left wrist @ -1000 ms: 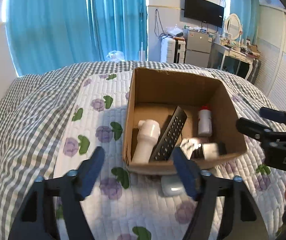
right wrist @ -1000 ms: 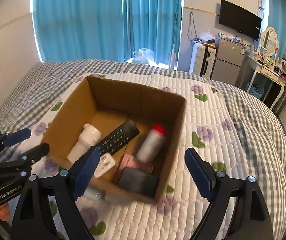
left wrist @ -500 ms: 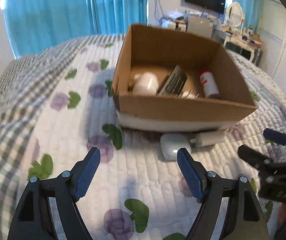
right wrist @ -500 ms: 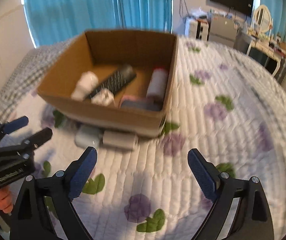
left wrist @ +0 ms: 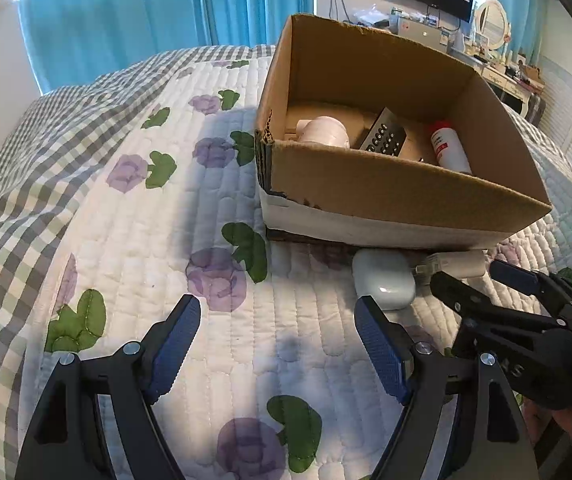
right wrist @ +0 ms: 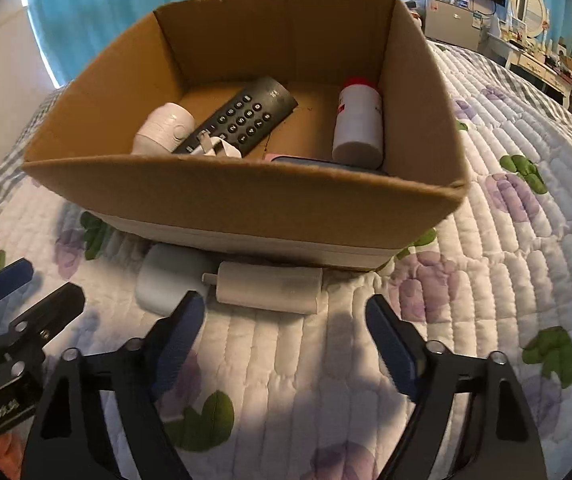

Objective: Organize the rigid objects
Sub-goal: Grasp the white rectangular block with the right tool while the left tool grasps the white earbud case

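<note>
The right gripper (right wrist: 284,334) is seen at the bottom of its frame with jaws spread wide and nothing between them; the left gripper (left wrist: 278,336) is likewise wide apart and empty, low in its own frame. Just beyond the right fingertips, at lower centre, a white cylindrical bottle (right wrist: 270,286) lies on its side on the quilt (right wrist: 485,280), its nozzle touching or nearly touching a pale rounded case (right wrist: 166,280) to its left. Both items rest tight against the near wall of the cardboard box (right wrist: 246,204), which fills the middle of the frame and already holds a remote control (right wrist: 242,120), a red-capped bottle (right wrist: 357,124) and a white rounded item (right wrist: 164,130); a flat dark object at the near inside wall cannot be identified with confidence

Risks noted: the bottle may roll on the soft quilt if gripped off-centre; a finger may catch the box wall and shift the box; the case may be nudged under the box edge; the two grippers, near one another, may collide
</note>
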Available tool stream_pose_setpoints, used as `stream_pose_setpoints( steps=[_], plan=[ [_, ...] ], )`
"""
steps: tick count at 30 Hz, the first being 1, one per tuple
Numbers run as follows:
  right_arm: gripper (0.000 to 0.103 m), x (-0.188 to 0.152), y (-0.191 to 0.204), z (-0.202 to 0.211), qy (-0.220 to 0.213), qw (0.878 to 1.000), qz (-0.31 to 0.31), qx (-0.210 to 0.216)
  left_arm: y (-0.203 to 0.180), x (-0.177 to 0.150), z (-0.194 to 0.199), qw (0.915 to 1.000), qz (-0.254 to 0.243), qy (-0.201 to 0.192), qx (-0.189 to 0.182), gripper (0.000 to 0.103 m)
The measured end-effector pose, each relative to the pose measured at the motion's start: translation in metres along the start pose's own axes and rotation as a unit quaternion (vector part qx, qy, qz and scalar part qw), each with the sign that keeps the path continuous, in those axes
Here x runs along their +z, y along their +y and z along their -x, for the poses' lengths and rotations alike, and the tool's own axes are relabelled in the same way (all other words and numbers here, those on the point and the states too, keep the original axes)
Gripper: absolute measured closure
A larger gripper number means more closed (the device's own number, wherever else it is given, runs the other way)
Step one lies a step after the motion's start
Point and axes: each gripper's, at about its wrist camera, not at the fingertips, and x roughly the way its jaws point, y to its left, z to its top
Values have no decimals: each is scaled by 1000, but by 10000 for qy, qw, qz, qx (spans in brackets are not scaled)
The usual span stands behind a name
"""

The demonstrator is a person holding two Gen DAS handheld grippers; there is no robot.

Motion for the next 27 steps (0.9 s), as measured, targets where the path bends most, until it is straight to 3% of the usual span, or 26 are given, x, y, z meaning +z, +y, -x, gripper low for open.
stream_pose_setpoints(
  steps=[5,12,18,27],
  plan=[
    [49,-1,-1,-7,16,9998,-61,190,1,0,-4,10000,21,63,37,21],
    [49,-8,-19,21,-72,9993,-317,188,-11,5,-9,9997,-92,230,21,21],
    [49,-8,-40,44,-337,9980,-338,-410,-35,9,-13,9990,-274,357,-71,21],
    [49,-1,-51,45,-208,9973,-607,-363,-63,10,-31,9989,-380,279,35,21]
  ],
)
